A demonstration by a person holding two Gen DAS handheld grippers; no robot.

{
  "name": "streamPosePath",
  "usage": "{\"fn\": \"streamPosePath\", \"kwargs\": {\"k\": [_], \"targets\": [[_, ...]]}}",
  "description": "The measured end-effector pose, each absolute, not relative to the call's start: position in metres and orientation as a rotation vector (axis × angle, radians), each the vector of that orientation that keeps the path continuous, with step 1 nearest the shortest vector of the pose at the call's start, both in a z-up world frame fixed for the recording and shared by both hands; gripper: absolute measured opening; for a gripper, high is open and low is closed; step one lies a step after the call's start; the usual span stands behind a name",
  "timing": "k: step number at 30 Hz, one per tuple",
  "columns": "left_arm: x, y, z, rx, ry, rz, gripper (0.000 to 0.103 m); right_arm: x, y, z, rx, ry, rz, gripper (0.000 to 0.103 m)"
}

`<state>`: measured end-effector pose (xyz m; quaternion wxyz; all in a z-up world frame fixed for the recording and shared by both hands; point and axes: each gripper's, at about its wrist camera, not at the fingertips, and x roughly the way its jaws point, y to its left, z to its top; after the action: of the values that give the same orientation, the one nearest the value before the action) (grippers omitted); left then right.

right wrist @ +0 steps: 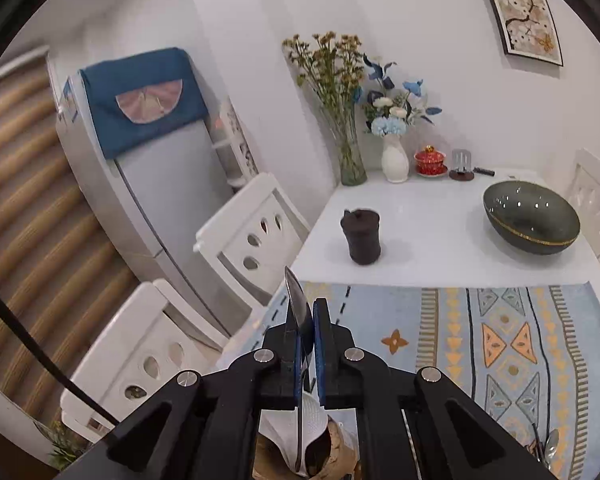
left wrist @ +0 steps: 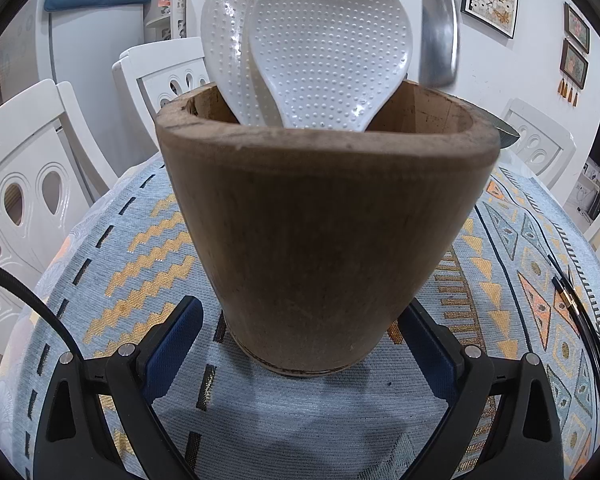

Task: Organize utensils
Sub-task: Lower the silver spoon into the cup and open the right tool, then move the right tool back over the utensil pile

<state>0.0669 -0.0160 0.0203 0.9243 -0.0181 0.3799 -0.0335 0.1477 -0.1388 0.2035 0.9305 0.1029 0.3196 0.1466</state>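
Below the right gripper (right wrist: pixel 309 322), clamped thinly on a metal utensil (right wrist: pixel 296 300), the wooden holder (left wrist: pixel 324 224) sits between the left gripper's (left wrist: pixel 300 332) spread fingers; snagging the rice paddles (left wrist: pixel 328 56) could twist it loose

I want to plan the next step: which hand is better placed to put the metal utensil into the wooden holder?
Right. Its gripper already clamps the metal utensil above the wooden holder; the left gripper brackets the holder's base.
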Motion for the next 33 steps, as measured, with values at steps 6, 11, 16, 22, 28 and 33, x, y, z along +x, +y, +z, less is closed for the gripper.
{"fn": "streamPosePath", "kwargs": {"k": [6,11,16,22,28,33], "targets": [[0.067,-0.016,0.020,-0.037,0.780,-0.068,0.099,0.148,-0.144,0.198,0.215,0.701,0.300,0.008],[0.066,-0.016,0.021,-0.038,0.779,-0.068,0.099,0.145,-0.155,0.216,0.231,0.717,0.324,0.015],[0.067,-0.016,0.022,-0.038,0.781,-0.068,0.099,0.128,-0.182,0.258,0.247,0.621,0.303,0.022],[0.068,-0.015,0.022,-0.039,0.781,-0.067,0.099,0.100,-0.225,0.286,0.257,0.556,0.239,0.039],[0.068,-0.015,0.022,-0.039,0.781,-0.068,0.099,0.075,-0.269,0.272,0.257,0.626,0.164,0.040],[0.068,-0.016,0.022,-0.038,0.781,-0.067,0.099,0.063,-0.296,0.237,0.226,0.746,0.074,0.040]]}}
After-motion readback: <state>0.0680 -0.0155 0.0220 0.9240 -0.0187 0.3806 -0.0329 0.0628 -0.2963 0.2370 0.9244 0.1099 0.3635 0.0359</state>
